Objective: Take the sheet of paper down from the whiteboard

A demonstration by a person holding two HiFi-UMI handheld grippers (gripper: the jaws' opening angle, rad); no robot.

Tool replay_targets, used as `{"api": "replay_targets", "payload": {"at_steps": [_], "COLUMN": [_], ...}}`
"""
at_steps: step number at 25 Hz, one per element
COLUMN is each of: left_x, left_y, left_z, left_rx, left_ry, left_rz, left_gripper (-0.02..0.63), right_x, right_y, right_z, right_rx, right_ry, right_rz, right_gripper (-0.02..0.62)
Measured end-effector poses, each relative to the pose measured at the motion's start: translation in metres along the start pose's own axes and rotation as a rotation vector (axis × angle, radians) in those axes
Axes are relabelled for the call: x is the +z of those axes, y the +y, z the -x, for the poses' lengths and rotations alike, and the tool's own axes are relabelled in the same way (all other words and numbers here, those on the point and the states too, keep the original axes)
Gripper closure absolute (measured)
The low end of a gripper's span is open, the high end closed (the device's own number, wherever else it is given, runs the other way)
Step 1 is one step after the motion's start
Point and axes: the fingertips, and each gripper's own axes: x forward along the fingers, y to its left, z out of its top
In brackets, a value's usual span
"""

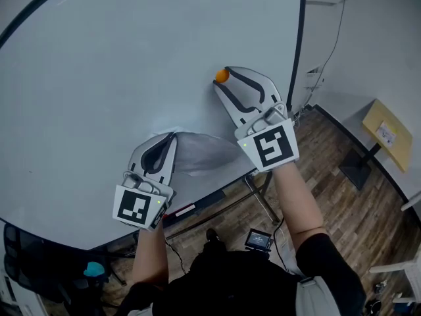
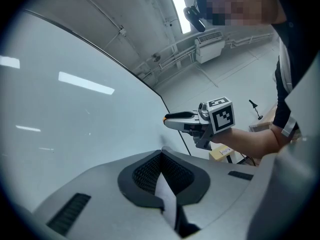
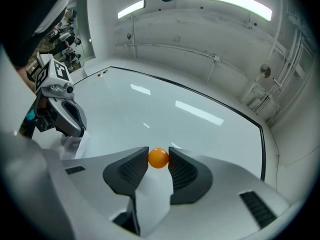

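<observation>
A white sheet of paper (image 1: 205, 151) bulges off the whiteboard (image 1: 99, 78), and my left gripper (image 1: 172, 135) is shut on its left edge. In the left gripper view a strip of the paper (image 2: 168, 200) shows between the closed jaws of the left gripper (image 2: 161, 152). Up and to the right of the sheet, my right gripper (image 1: 223, 78) is shut on a small orange ball magnet (image 1: 222, 76) at the board's surface. In the right gripper view the magnet (image 3: 158, 158) sits pinched between the dark pads (image 3: 181, 170). I cannot tell whether the magnet touches the board.
The board's black frame edge (image 1: 299, 45) runs down just right of the right gripper. Below it are the stand's metal legs (image 1: 260, 199), a small device (image 1: 258, 240) on the wooden floor, and a light wooden side table (image 1: 385, 131) at the right.
</observation>
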Motion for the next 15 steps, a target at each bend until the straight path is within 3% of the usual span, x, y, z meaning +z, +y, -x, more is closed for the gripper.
{"api": "replay_targets", "payload": {"at_steps": [8,15], "left_x": [0.015,0.016], "left_y": [-0.007,-0.007], "left_z": [0.007,0.004], "left_rx": [-0.024,-0.031], "left_ry": [-0.046,-0.032], "left_rz": [0.007,-0.013], "left_gripper": [0.594,0.594], "right_x": [0.001,-0.002], "right_y": [0.0,-0.002], "right_z": [-0.006,-0.018], "right_rx": [0.0,0.001], "right_ry": [0.005,0.017], "right_rz": [-0.002,-0.009], "right_gripper": [0.466,0.466]}}
